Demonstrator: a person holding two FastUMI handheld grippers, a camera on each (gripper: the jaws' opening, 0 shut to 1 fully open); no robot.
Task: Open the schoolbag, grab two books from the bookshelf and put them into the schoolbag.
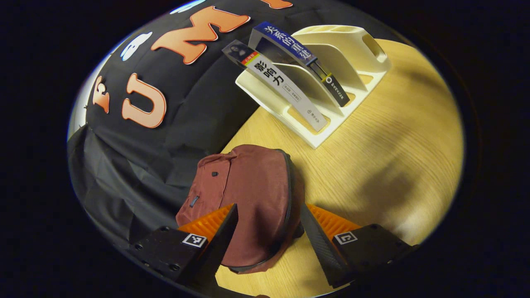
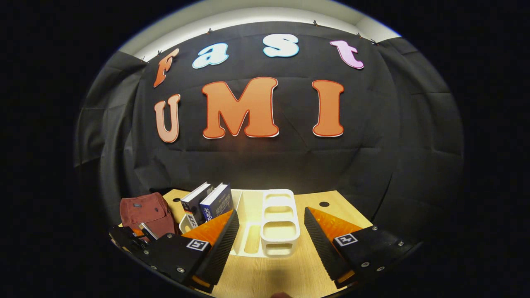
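The left gripper hung spread wide over the zipped schoolbag directly beneath its fingers, seemingly poised to open it, while the right gripper, likewise released, faced the bookshelf with both books slotted ahead-left, ready for grabbing.

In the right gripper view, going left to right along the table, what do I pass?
Schoolbag → grey-spined book → blue-spined book → white bookshelf, its near slots empty.
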